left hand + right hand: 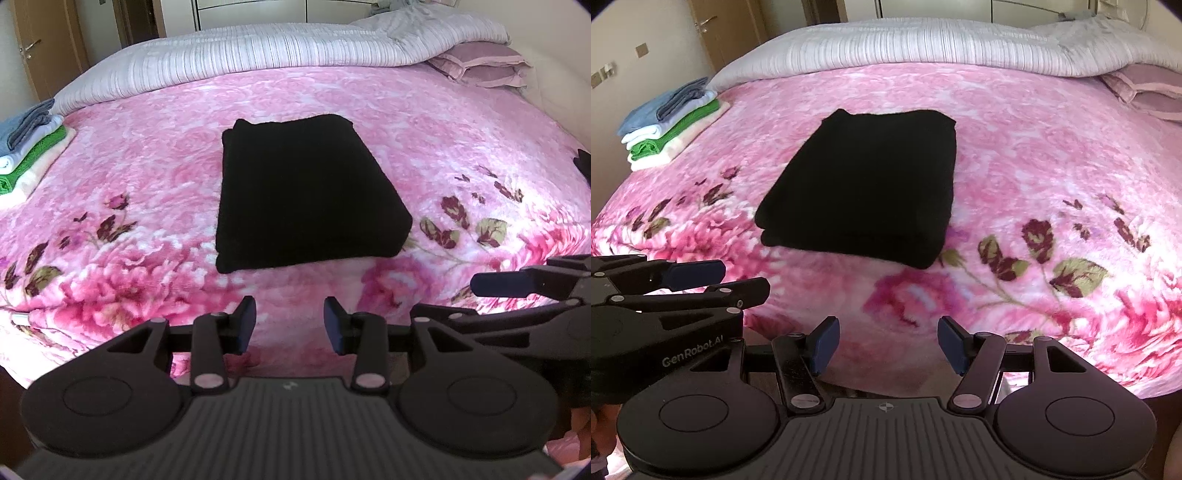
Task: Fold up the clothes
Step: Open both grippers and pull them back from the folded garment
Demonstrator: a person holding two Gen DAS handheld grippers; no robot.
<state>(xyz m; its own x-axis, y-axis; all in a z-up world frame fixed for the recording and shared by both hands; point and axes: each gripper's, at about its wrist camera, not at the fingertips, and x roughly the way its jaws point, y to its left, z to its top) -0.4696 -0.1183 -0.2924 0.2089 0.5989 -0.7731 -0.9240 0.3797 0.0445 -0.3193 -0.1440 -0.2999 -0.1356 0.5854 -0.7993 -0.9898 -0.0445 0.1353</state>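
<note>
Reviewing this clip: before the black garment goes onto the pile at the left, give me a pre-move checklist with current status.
1. Black garment folded into a neat rectangle: ok.
2. Left tongs empty, pads apart: ok.
3. Right tongs empty, wide open: ok.
4. Both tongs short of the garment, not touching it: ok.
5. Stack of folded clothes tidy at the bed's left edge: ok.
6. Garment's underside free of creases: cannot tell.

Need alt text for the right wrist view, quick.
A folded black garment lies on a pink floral blanket, clear of the open, empty right gripper. The left gripper shows at left; folded clothes are stacked far left.
</note>
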